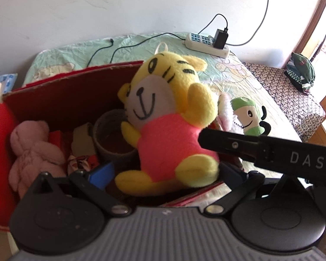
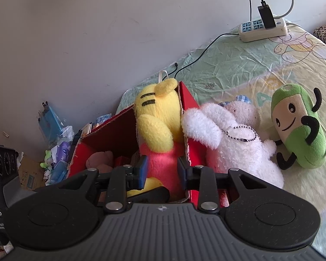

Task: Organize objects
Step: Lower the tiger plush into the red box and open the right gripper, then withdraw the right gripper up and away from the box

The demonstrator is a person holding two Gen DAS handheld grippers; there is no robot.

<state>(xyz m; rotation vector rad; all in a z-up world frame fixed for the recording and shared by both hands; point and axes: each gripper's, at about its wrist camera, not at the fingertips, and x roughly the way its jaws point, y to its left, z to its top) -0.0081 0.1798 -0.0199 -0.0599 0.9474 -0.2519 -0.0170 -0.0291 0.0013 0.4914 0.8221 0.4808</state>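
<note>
a white power strip (image 2: 263, 29) with a black charger (image 2: 266, 16) lies on the green sheet (image 2: 228, 65).

- Yellow tiger plush (image 1: 163, 117): fuzzy cloth, matt.
- Red cardboard box (image 1: 60, 100): rough torn edges, dull inside.
- White plush (image 2: 234, 143): shaggy fleece, with shiny metal ball chain (image 2: 242, 133).
- Bedsheet (image 2: 228, 65): thin, crinkled cloth.
- Power strip (image 2: 263, 29): smooth plastic.

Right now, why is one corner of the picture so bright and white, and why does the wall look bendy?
In the left wrist view, daylight by the doorway washes the upper right corner out to white, and the yellow tiger plush looks slightly soft. In the right wrist view the light is even; the fisheye lens tilts and curves the wall and darkens the corners.
</note>
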